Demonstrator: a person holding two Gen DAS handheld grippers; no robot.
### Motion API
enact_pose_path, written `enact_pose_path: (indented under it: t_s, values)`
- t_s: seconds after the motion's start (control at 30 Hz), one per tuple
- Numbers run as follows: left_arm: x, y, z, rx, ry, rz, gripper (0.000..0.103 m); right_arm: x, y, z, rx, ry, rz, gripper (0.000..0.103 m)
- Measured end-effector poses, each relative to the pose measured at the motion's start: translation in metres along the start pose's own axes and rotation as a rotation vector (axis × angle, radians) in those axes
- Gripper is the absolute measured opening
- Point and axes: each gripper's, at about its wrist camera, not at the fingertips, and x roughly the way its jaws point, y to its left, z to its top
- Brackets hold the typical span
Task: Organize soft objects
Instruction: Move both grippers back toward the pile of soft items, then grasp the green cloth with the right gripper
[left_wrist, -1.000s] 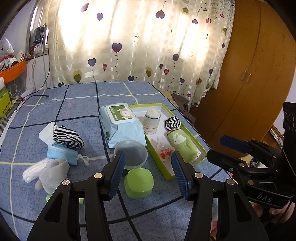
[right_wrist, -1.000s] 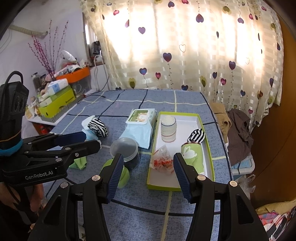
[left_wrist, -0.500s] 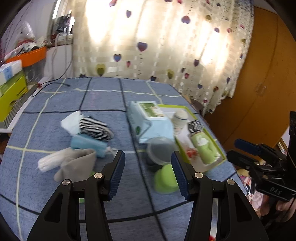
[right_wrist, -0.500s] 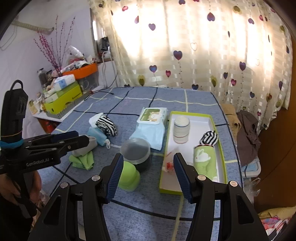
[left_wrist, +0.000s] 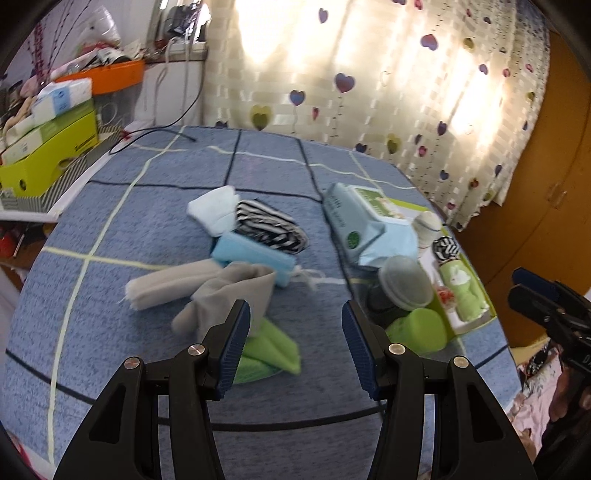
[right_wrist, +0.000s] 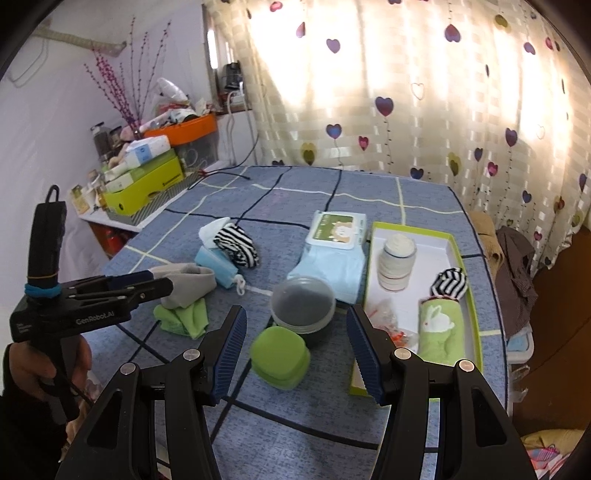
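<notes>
Above the blue surface (left_wrist: 155, 206), left gripper (left_wrist: 295, 345) over the grey sock (left_wrist: 229, 291) and right gripper (right_wrist: 296, 350) over the green lid (right_wrist: 280, 353), both jaws spread, empty.

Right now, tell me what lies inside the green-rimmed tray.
Inside the tray: a cream roll, a striped sock, a green rabbit towel, a crinkly packet. Anything beneath them is hidden.

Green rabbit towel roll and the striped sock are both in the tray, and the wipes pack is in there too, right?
Not quite. The wipes pack lies on the blue cloth beside the tray, not in it. The rabbit towel roll and striped sock are inside, as the right wrist view shows.
</notes>
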Motion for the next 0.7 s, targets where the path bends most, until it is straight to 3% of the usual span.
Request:
enact_pose_path:
  t_s: [0.33, 0.7]
  values:
    - [-0.008, 0.044, -0.006, -0.08, -0.013, 0.067, 0.053, 0.029, 0.04, 0.009, -0.075, 0.033, 0.092, 0.056]
    - [-0.009, 0.084, -0.013, -0.159, -0.005, 0.039, 0.053, 0.093, 0.098, 0.002, -0.167, 0.16, 0.211, 0.056]
